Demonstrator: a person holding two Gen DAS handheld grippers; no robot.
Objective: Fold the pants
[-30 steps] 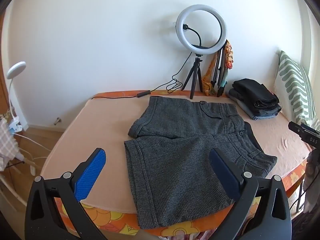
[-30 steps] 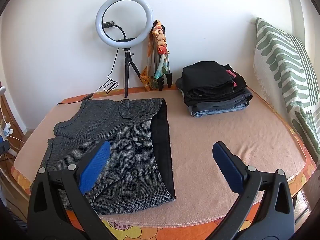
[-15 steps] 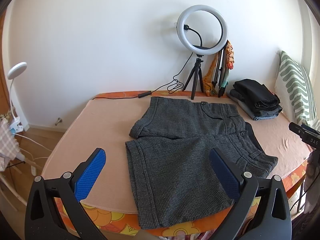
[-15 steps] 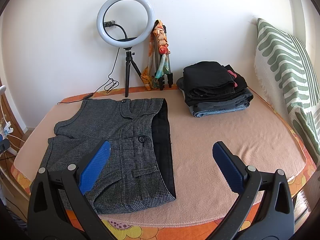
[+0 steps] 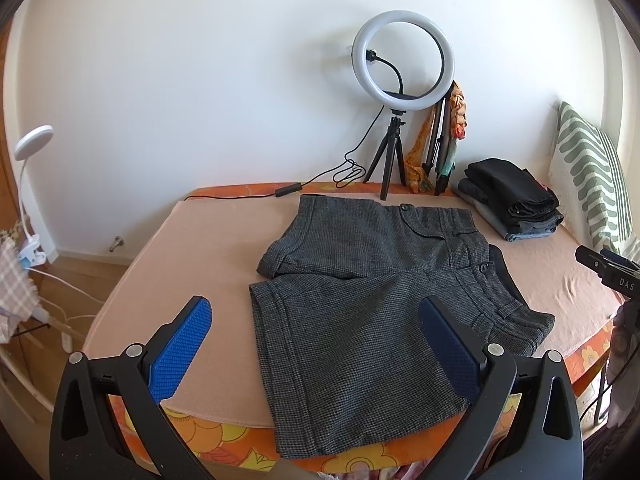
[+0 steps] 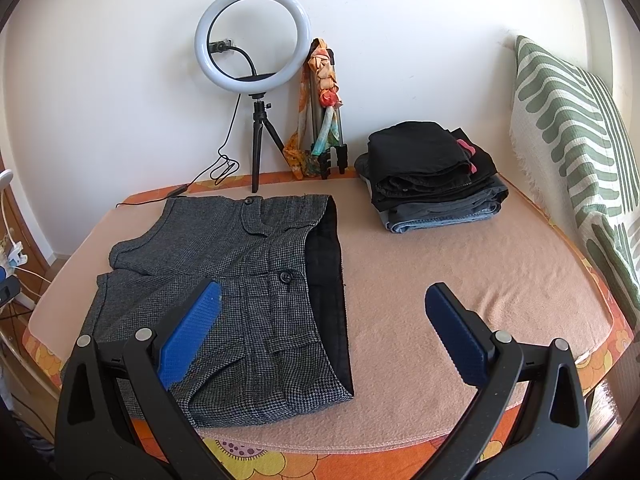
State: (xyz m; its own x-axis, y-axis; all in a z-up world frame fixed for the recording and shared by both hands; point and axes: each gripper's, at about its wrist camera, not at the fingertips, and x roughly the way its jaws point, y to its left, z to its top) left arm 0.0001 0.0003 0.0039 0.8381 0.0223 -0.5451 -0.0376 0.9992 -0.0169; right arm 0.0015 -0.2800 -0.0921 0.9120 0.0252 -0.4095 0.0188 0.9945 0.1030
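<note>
Grey shorts [image 5: 360, 292] flat on bed [image 6: 460, 280], left of clothes stack [image 6: 432, 176]; waistband toward stack, legs away. Left gripper [image 5: 316, 344] released, above near leg hem. Right gripper [image 6: 320, 332] released, above waistband edge. Neither touching cloth.

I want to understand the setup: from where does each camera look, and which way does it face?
Left wrist: on the left tongs, above the bed's near-left edge, facing the grey shorts and wall; its blue fingers show.
Right wrist: on the right tongs, further right, facing the shorts' waistband; its fingers show.
Both share the shorts, ring light, folded clothes stack.
</note>
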